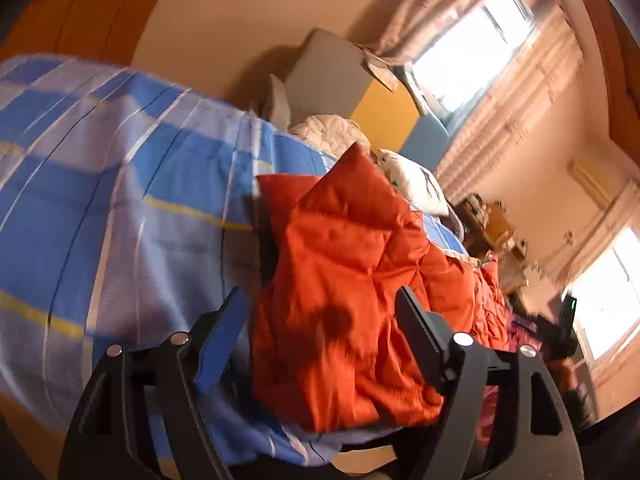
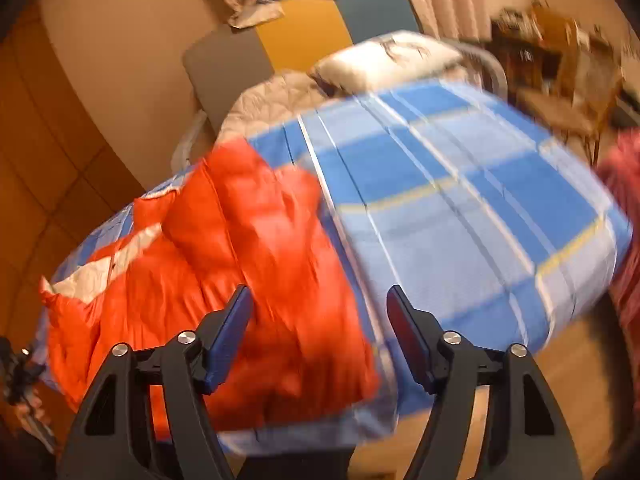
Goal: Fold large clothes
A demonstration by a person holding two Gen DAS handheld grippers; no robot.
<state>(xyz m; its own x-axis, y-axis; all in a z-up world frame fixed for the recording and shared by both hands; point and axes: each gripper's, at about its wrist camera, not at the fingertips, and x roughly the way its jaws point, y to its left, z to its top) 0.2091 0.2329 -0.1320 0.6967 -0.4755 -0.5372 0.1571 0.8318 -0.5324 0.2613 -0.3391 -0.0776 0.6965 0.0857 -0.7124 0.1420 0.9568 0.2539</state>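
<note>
Your left tongs [image 1: 320,340] stand wide apart with nothing pinched between them; the orange padded jacket [image 1: 344,280] lies behind the gap, but the pads are clear of it. Your right tongs [image 2: 318,336] are likewise spread wide and empty, with the jacket's edge and the checked bedsheet [image 2: 460,208] showing through the gap.

The jacket is the garment to fold, and it lies on the bed. In the left wrist view it fills the centre and lower middle of the frame, bunched and creased, with one panel doubled up into a peak toward the upper middle. In the right wrist view it sits at centre left, with a strip of pale lining [image 2: 104,268] exposed at the far left edge.

Judging by that, you have at most a first rough fold in place: the cloth is stacked on itself but lumpy, its edges are not squared, and part of the inside still shows. Smoothing, bringing in the loose side and a final fold appear to be left.

No box, basket or other container for the jacket is visible. A white pillow [image 2: 384,60] lies at the head of the bed, upper centre, well apart from the jacket.
</note>
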